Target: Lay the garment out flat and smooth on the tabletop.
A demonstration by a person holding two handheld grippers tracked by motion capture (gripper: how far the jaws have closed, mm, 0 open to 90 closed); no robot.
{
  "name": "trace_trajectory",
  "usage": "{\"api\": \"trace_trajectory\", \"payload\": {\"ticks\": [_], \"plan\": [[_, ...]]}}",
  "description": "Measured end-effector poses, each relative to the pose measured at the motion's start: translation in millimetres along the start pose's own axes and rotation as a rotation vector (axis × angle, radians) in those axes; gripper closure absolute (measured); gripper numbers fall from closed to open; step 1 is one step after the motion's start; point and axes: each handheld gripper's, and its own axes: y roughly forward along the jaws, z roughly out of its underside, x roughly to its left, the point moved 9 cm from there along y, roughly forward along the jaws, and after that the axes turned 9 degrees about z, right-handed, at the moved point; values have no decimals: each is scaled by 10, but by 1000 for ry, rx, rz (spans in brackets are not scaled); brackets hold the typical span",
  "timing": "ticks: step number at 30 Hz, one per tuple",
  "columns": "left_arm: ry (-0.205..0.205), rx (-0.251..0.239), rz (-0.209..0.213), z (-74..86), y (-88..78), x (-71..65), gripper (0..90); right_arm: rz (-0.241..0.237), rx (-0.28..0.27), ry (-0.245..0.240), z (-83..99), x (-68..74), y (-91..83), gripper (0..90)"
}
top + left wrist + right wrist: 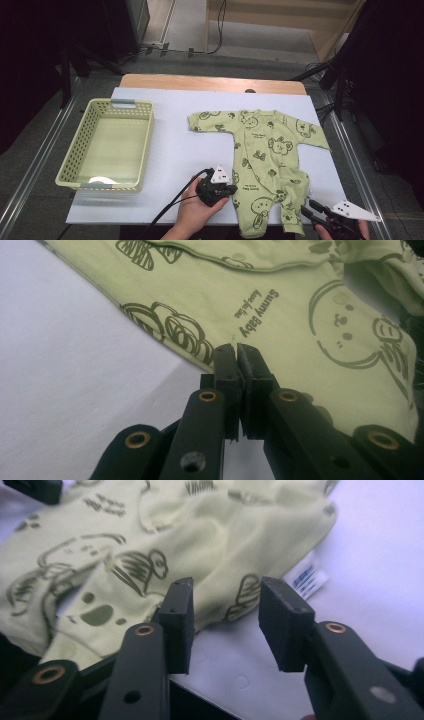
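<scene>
- Romper point(265, 160): pale green w/ dark bear prints, spread flat, front up, on white sheet point(175, 150) over table. Neck end toward far edge, legs toward the person, one leg cuff reaching the sheet's near edge.
- Left gripper point(227, 190) in left hand point(197, 207): at the romper's left edge, about thigh level. In left gripper view point(237, 351) jaws are pressed together, tips at the cloth edge just below the "Sunny Baby" print; whether a fold is pinched between them – can't tell.
- Right gripper point(306, 209): near-right corner, beside the right leg cuff. In right gripper view point(225, 615) jaws stand apart w/ a clear gap; pads not touching cloth, leg hem lies just beyond the tips. White care label point(306, 578) sticks out of the hem, on the sheet.
- Basket point(107, 145): green, perforated, left on the sheet, well apart from romper.
</scene>
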Motion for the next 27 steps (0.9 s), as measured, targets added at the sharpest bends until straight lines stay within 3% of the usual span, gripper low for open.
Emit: {"api": "trace_trajectory", "payload": {"ticks": [3, 7, 9, 12, 13, 16, 20, 24, 27], "plan": [[4, 1, -4, 1, -1, 0, 879, -15, 30, 9, 56, 43, 116, 504], [4, -1, -4, 0, 1, -1, 879, 17, 31, -17, 55, 80, 172, 505], [5, -2, -6, -1, 2, -2, 879, 40, 30, -39, 52, 88, 178, 573], [8, 1, -6, 1, 1, -2, 882, 0, 36, -50, 44, 131, 176, 780], [4, -1, -4, 0, 2, -1, 882, -13, 44, -53, 43, 137, 170, 802], [0, 1, 3, 1, 0, -1, 886, -11, 47, -57, 33, 98, 118, 837], [-4, 0, 9, -2, 1, 0, 890, 0, 27, -3, 48, -53, -43, 841], [-7, 2, 21, -6, -5, -1, 893, 35, 4, 19, 73, -198, -205, 843], [1, 1, 30, -9, -21, -15, 895, 17, -5, 39, 91, -224, -280, 841]]}}
